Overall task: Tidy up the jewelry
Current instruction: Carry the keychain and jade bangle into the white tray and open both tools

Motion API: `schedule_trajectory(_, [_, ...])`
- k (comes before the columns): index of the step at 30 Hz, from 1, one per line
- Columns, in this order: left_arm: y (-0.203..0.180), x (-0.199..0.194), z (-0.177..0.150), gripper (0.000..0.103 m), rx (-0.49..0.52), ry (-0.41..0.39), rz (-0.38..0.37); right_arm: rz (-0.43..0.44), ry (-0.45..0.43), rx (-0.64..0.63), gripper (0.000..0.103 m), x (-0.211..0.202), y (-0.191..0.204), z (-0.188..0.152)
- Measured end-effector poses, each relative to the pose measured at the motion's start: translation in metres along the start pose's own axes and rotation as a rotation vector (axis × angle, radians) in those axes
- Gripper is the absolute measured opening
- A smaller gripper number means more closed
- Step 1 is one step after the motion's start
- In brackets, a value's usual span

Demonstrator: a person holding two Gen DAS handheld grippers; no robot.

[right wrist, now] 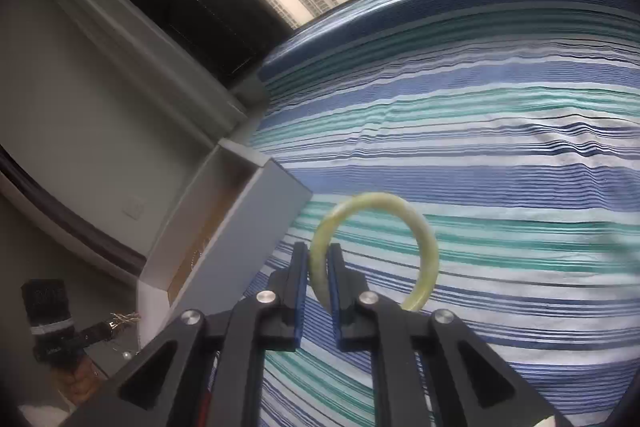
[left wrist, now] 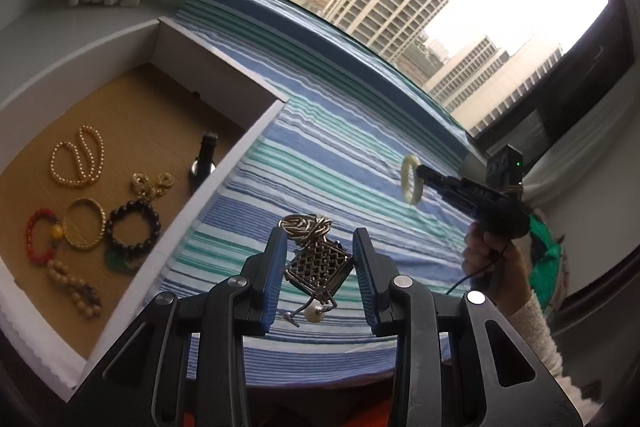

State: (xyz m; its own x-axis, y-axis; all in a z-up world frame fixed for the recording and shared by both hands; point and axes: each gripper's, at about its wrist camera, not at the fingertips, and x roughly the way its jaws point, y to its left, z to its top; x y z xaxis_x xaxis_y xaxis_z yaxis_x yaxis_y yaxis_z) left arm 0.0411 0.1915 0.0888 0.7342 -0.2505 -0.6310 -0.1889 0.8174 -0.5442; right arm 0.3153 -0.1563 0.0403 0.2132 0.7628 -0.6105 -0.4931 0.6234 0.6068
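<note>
My left gripper [left wrist: 320, 247] holds a metal lattice pendant necklace [left wrist: 318, 265] with a knotted chain and a pearl, lifted above the striped bed, just right of the white box [left wrist: 224, 167]. The pendant is pinched cornerwise between the blue pads. The box holds several bracelets, among them a pearl strand [left wrist: 78, 157], a dark bead bracelet [left wrist: 132, 229] and a watch [left wrist: 204, 159]. My right gripper [right wrist: 318, 259] is shut on a pale green jade bangle [right wrist: 424, 239] and holds it above the bed; it also shows in the left wrist view [left wrist: 416, 173].
The blue, green and white striped bedsheet [right wrist: 480, 155] fills the space. The box's white wall [right wrist: 240, 235] stands left of the right gripper. A window with tall buildings lies behind the bed. A green item [left wrist: 544, 259] sits at the right.
</note>
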Motion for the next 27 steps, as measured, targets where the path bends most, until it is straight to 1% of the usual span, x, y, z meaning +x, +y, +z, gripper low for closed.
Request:
schedule_trajectory(3, [0.03, -0.031, 0.013, 0.033, -0.024, -0.072, 0.093, 0.081, 0.008, -0.076, 0.01, 0.018, 0.057, 0.006])
schedule_trajectory(6, [0.064, -0.042, 0.022, 0.033, -0.054, -0.101, 0.198, 0.152, 0.031, -0.169, 0.01, 0.048, 0.119, 0.009])
schedule_trajectory(8, [0.087, -0.037, 0.026, 0.033, -0.07, -0.102, 0.274, 0.185, 0.052, -0.245, 0.01, 0.07, 0.16, 0.008])
schedule_trajectory(10, [0.111, -0.024, 0.027, 0.033, -0.086, -0.082, 0.34, 0.202, 0.083, -0.306, 0.01, 0.099, 0.195, 0.008])
schedule_trajectory(12, [0.133, -0.007, 0.026, 0.033, -0.112, -0.04, 0.359, 0.201, 0.126, -0.347, 0.01, 0.134, 0.222, 0.008])
schedule_trajectory(14, [0.149, 0.013, 0.024, 0.033, -0.14, 0.0, 0.385, 0.172, 0.172, -0.387, 0.01, 0.17, 0.243, 0.002])
schedule_trajectory(16, [0.162, 0.03, 0.022, 0.033, -0.153, 0.034, 0.411, 0.121, 0.219, -0.436, 0.01, 0.211, 0.259, -0.001])
schedule_trajectory(19, [0.178, 0.048, 0.02, 0.034, -0.173, 0.067, 0.444, 0.008, 0.289, -0.534, 0.01, 0.267, 0.277, -0.014])
schedule_trajectory(21, [0.182, 0.057, 0.017, 0.034, -0.18, 0.086, 0.468, -0.088, 0.328, -0.597, 0.011, 0.301, 0.284, -0.025])
schedule_trajectory(23, [0.184, 0.064, 0.014, 0.035, -0.177, 0.097, 0.478, -0.158, 0.384, -0.648, 0.012, 0.327, 0.283, -0.036])
schedule_trajectory(24, [0.182, 0.066, 0.013, 0.036, -0.17, 0.093, 0.494, -0.199, 0.392, -0.671, 0.014, 0.336, 0.283, -0.041])
schedule_trajectory(25, [0.18, 0.066, 0.012, 0.044, -0.16, 0.084, 0.511, -0.229, 0.398, -0.692, 0.014, 0.344, 0.285, -0.045])
schedule_trajectory(26, [0.177, 0.064, 0.01, 0.055, -0.147, 0.071, 0.526, -0.245, 0.408, -0.699, 0.018, 0.348, 0.285, -0.048])
schedule_trajectory(27, [0.175, 0.057, 0.008, 0.061, -0.131, 0.051, 0.546, -0.25, 0.406, -0.687, 0.031, 0.348, 0.284, -0.048])
